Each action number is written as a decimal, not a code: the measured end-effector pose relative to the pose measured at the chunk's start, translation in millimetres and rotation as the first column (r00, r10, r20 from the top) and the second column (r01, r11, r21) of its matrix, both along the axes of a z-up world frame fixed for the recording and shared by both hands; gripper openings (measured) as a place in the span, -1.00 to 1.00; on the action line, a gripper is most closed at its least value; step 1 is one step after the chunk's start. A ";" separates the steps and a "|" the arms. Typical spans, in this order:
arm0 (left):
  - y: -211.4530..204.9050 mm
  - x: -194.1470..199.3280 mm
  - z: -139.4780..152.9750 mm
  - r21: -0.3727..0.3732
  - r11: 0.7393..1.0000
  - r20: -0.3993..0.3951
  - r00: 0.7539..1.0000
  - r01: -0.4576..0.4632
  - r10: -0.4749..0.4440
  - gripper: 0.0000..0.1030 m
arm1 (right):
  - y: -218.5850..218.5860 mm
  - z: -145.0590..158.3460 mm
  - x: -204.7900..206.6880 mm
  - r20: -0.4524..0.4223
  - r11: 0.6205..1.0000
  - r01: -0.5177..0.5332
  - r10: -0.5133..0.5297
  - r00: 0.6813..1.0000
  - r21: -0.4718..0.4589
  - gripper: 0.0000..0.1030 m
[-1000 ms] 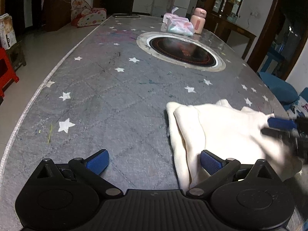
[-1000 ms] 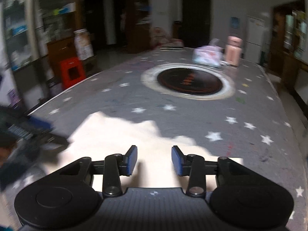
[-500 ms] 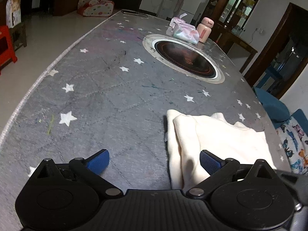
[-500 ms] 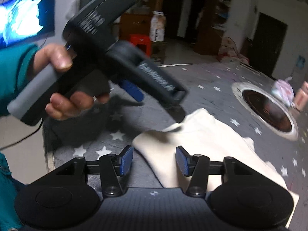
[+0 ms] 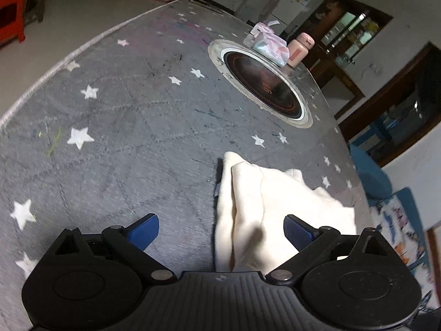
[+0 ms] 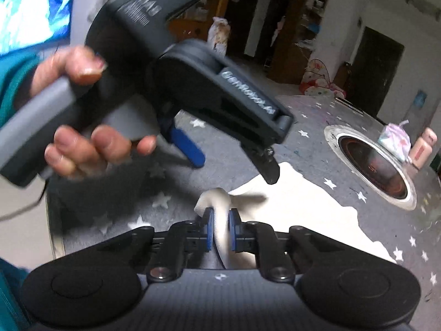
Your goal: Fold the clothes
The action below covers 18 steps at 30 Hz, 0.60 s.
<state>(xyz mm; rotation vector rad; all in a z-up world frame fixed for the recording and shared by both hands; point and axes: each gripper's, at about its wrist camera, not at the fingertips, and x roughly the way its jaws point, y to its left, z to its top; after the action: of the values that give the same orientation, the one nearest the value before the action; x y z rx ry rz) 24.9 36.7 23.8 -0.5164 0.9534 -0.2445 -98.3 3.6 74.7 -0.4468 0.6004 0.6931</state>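
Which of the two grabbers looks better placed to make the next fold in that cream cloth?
The right gripper, probably: it is shut on a pinched corner of the cream cloth. The left gripper is open and holds nothing.

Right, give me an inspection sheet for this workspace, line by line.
Surface: grey table cover printed with white stars, scuffed and pen-marked; round black hotplate set into it.
Job's things: cream garment lying partly folded on the near right of the table.
Clutter: tissue pack and pink jar beyond the hotplate.
Grippers: left tongs open above the garment's left edge, holding nothing; right tongs shut on a pinched fold of the garment.
Cables: thin dark cord hanging below the hand that holds the left tool.
Surroundings: red stool, cabinets, fridge, dark doorways, lit screen.
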 end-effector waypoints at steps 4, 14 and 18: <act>0.2 2.9 -1.7 -0.073 0.997 -0.032 0.999 -0.021 0.019 0.91 | -14.6 10.7 6.5 -0.047 0.996 0.033 -0.029 0.998 0.086 -0.87; -8.7 18.6 -19.6 -0.297 0.954 -0.121 0.993 -0.046 0.010 0.28 | -54.1 37.9 11.5 -0.097 0.965 0.082 -0.060 0.993 0.248 -0.90; -9.4 20.3 -26.7 -0.312 0.949 -0.134 0.991 -0.050 0.008 -0.38 | -57.8 38.3 10.8 -0.106 0.961 0.071 -0.044 0.993 0.268 -0.90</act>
<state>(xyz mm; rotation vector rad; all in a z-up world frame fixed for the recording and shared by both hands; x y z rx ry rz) 45.2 27.3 -2.9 -0.8481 1.0398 -0.3425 -87.5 -54.2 113.0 -0.1394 0.5985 0.7330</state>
